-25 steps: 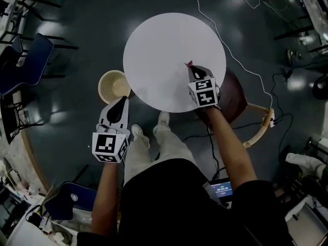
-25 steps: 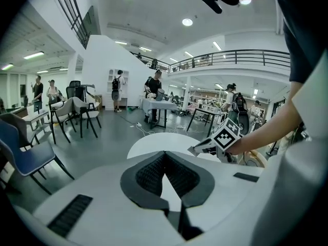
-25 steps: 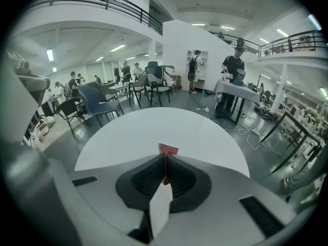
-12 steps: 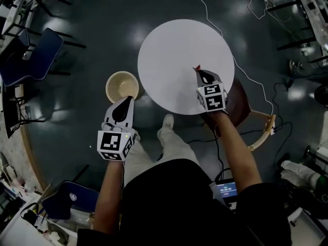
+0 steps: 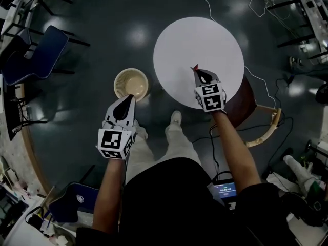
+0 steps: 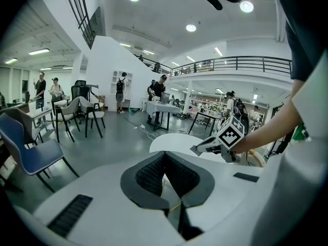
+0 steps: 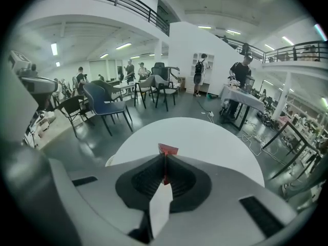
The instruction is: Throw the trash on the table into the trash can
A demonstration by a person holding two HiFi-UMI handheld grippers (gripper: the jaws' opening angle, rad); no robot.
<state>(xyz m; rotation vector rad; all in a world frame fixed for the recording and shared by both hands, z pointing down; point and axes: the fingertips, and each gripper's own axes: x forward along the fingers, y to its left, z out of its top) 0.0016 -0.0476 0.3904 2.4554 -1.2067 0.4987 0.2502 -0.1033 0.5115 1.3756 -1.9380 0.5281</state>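
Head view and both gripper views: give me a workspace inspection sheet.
Surface: round white table, top bare.
Job's things: red scrap between the right jaws; beige trash can on the floor left of the table.
Clutter: nothing seen.
Grippers: right hand-held gripper shut on the red scrap, over the table's near side; left hand-held gripper shut, empty, by the trash can.
Cables: white cable on the floor beyond the table.
Surroundings: dark floor, blue chair, brown chair.
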